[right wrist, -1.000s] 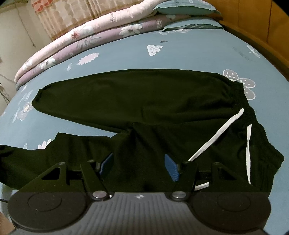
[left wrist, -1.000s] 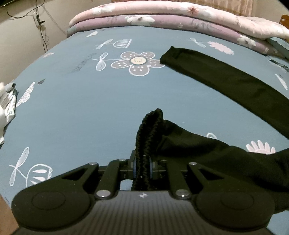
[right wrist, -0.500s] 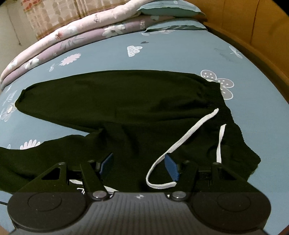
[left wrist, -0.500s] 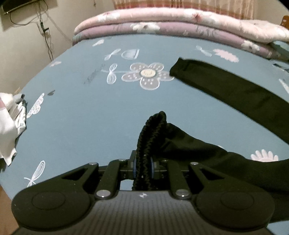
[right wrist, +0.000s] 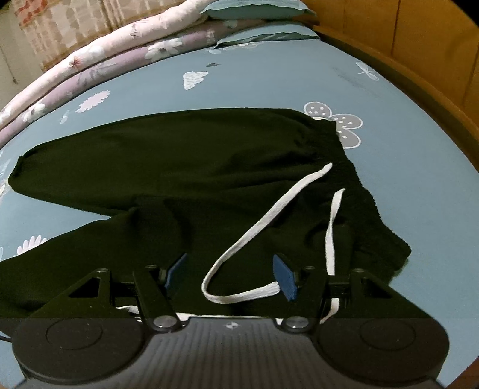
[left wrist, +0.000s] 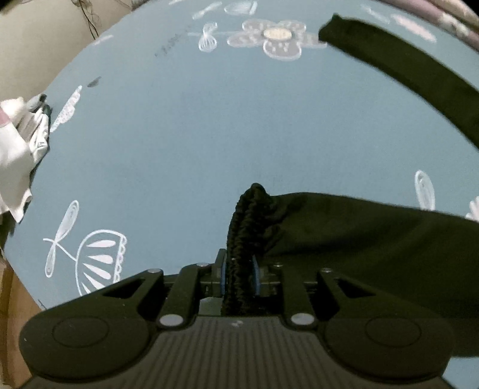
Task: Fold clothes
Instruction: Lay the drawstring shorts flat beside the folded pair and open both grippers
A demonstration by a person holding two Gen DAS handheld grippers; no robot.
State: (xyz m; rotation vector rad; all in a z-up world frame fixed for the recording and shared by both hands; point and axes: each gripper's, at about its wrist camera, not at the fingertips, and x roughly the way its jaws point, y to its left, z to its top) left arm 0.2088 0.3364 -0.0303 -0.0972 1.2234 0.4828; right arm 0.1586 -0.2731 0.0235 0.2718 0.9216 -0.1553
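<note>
Black trousers (right wrist: 194, 167) lie spread on the blue flowered bedsheet (left wrist: 209, 134), with a white drawstring (right wrist: 263, 221) looped over the waistband (right wrist: 359, 191) end. My left gripper (left wrist: 238, 275) points steeply down with the ribbed cuff (left wrist: 248, 215) of the near leg bunched between its blue pads. Its jaws are opening, but the cuff still fills the gap. The other leg (left wrist: 404, 65) lies flat at the upper right. My right gripper (right wrist: 230, 272) hangs open just over the trousers near the waist. A loop of drawstring lies between its pads, ungripped.
A heap of white clothes (left wrist: 15, 155) sits at the bed's left edge, with the wall beyond. Folded pink and purple quilts (right wrist: 104, 62) and a pillow (right wrist: 257, 12) line the far side. A wooden bed frame (right wrist: 419, 59) runs along the right.
The left gripper has sunk and tipped down toward the sheet, its pads a little wider around the cuff. The right gripper has slid toward the waistband, bringing the drawstring loop between its fingers.
</note>
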